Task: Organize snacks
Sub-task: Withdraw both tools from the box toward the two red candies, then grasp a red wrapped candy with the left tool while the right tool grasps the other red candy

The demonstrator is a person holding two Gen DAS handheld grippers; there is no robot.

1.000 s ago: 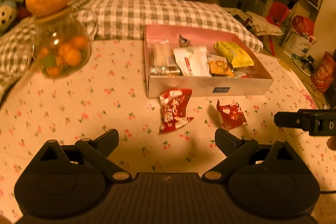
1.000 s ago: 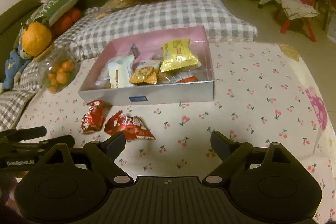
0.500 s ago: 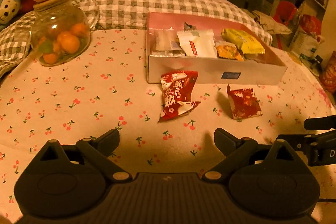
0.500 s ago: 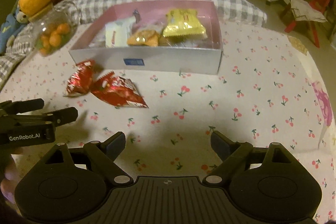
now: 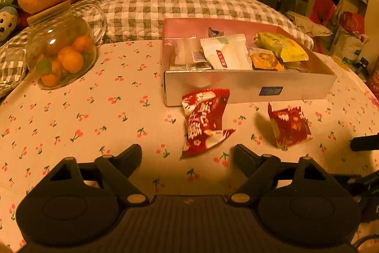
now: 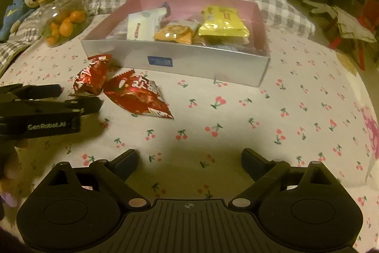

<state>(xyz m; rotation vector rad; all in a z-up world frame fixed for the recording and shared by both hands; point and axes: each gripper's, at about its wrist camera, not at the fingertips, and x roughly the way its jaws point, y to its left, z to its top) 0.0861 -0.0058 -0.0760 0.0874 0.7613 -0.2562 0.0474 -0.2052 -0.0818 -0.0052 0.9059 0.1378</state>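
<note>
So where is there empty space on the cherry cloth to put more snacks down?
The widest bare cloth lies between the glass jar of oranges and the box, running down toward the left gripper. More lies right of the box, ahead of the right gripper. It is crowded just before the box, where two red packets lie.

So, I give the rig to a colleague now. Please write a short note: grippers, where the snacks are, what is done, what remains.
Left gripper: open, empty, jaws just closing a little, low over the cherry-print tablecloth, just short of the larger red snack packet.
Right gripper: open, empty, jaws just widened.
Smaller red packet lies beside it; both are outside the box.
Done: white, orange and yellow packets in the box.
Left: put both red packets in.
</note>
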